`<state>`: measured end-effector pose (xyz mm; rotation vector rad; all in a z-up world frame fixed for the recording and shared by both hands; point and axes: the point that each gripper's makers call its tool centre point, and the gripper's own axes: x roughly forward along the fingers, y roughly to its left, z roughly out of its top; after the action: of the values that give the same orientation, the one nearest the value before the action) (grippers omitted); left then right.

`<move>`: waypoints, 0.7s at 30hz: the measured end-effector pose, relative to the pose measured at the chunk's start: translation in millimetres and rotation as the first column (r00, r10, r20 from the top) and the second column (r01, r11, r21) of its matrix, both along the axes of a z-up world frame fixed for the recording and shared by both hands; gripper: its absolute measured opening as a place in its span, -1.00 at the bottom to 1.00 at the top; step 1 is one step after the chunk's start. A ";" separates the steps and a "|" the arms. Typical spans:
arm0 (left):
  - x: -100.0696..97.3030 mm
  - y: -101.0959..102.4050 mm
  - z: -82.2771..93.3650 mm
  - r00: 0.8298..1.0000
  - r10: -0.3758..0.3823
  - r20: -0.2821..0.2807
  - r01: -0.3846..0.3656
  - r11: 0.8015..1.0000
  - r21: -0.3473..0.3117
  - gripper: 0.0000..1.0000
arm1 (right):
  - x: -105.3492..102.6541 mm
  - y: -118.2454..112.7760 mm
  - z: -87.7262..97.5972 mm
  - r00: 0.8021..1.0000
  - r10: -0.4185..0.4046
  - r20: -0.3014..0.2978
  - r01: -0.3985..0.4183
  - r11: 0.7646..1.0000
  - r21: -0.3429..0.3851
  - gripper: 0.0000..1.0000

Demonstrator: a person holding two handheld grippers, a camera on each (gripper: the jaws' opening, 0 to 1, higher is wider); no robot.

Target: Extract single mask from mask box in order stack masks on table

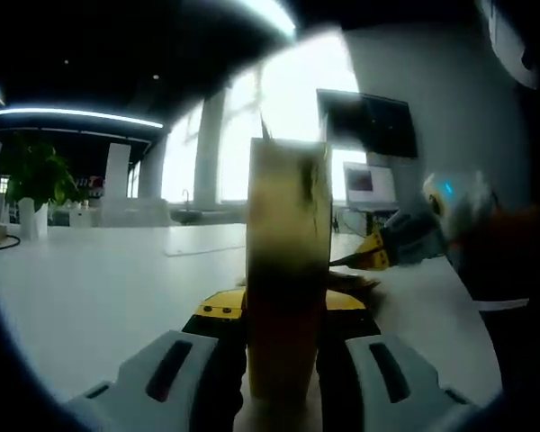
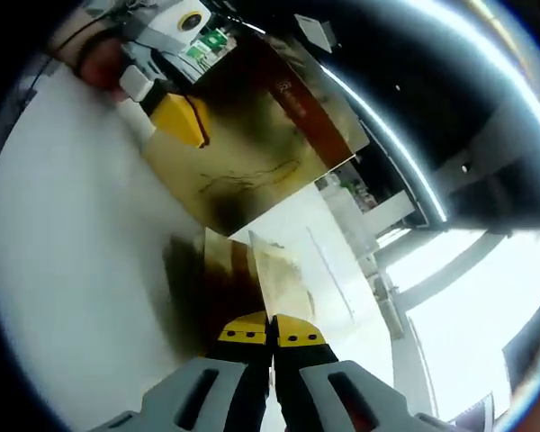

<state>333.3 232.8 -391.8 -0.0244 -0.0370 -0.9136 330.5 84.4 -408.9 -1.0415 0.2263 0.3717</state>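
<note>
The right gripper [image 2: 270, 326] has its yellow-tipped jaws pinched on a thin pale mask [image 2: 279, 279] lifting above the white table [image 2: 63, 252]. The left gripper [image 1: 283, 310] clamps the upright gold-and-brown cardboard mask box [image 1: 286, 261], held edge-on between its jaws.

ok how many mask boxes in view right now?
1. The mask box is clamped upright in the left gripper above the table; in the right gripper view it's the same box. The right gripper pinches a flat packet.
</note>
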 end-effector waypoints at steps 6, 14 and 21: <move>0.4 0.0 -0.6 1.000 0.001 0.000 -0.001 1.000 0.002 -0.60 | -0.2 0.2 -0.8 1.000 -0.001 -0.008 0.001 1.000 0.013 -1.00; 1.1 0.7 -1.5 1.000 0.003 -0.002 -0.003 1.000 0.003 -0.60 | -2.6 4.4 -5.2 0.999 0.011 -0.035 -0.009 0.998 0.068 -1.00; 2.2 1.9 -2.3 1.000 0.002 -0.003 -0.002 1.000 0.003 -0.60 | -6.4 14.1 -11.3 0.996 0.042 -0.082 -0.032 0.992 0.123 -0.92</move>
<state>335.5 234.7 -394.1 -0.0224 -0.0330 -0.9112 324.1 98.5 -420.2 -0.9114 0.2572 0.4583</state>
